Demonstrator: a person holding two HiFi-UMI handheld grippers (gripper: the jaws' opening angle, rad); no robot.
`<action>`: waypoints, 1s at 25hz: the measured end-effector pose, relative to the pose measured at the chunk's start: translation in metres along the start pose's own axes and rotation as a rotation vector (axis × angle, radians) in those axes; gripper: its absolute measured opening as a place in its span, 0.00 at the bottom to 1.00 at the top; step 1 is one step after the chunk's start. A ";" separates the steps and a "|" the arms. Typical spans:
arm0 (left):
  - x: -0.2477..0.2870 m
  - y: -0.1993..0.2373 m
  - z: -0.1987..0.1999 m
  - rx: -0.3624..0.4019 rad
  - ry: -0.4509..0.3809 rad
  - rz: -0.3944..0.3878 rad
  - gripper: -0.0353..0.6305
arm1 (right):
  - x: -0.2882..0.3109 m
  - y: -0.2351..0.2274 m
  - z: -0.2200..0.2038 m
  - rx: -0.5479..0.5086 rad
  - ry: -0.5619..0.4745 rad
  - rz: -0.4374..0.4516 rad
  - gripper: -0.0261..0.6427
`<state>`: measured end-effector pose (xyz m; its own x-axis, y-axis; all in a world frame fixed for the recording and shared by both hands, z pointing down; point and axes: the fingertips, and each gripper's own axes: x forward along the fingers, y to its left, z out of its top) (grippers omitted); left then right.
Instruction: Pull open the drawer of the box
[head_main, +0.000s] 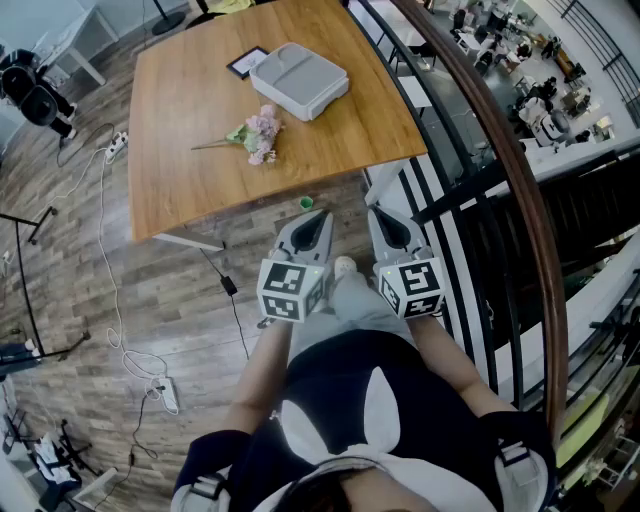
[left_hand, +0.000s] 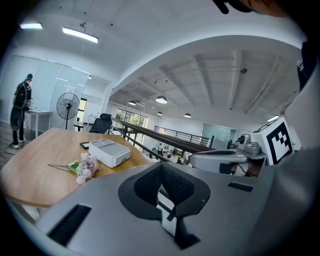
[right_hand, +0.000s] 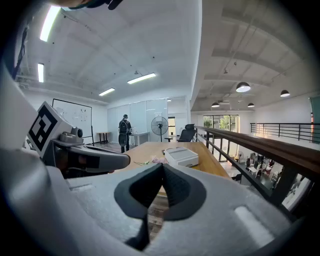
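Observation:
A flat white box with a drawer lies on the far part of the wooden table; both gripper views show it too, box and box. My left gripper and right gripper are held side by side close to my body, short of the table's near edge and well away from the box. Both have their jaws closed tip to tip with nothing between them.
A pink flower sprig lies on the table in front of the box, and a dark tablet lies behind it. A curved railing runs along the right. Cables and a power strip lie on the floor at left. A person stands by a fan far off.

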<state>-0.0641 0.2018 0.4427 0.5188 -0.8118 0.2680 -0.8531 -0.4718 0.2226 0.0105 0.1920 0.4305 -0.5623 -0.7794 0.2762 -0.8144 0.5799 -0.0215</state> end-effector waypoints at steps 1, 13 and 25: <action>0.002 0.000 -0.001 -0.001 0.009 0.001 0.08 | 0.001 -0.003 -0.001 0.003 0.000 0.001 0.03; 0.038 0.038 0.017 0.027 0.021 0.013 0.08 | 0.054 -0.026 0.009 0.024 -0.023 0.009 0.03; 0.094 0.081 0.061 0.066 0.038 0.015 0.08 | 0.120 -0.078 0.051 0.055 -0.075 0.011 0.04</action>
<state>-0.0873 0.0662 0.4283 0.5070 -0.8056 0.3066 -0.8617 -0.4828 0.1563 -0.0008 0.0412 0.4162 -0.5786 -0.7900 0.2028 -0.8137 0.5761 -0.0777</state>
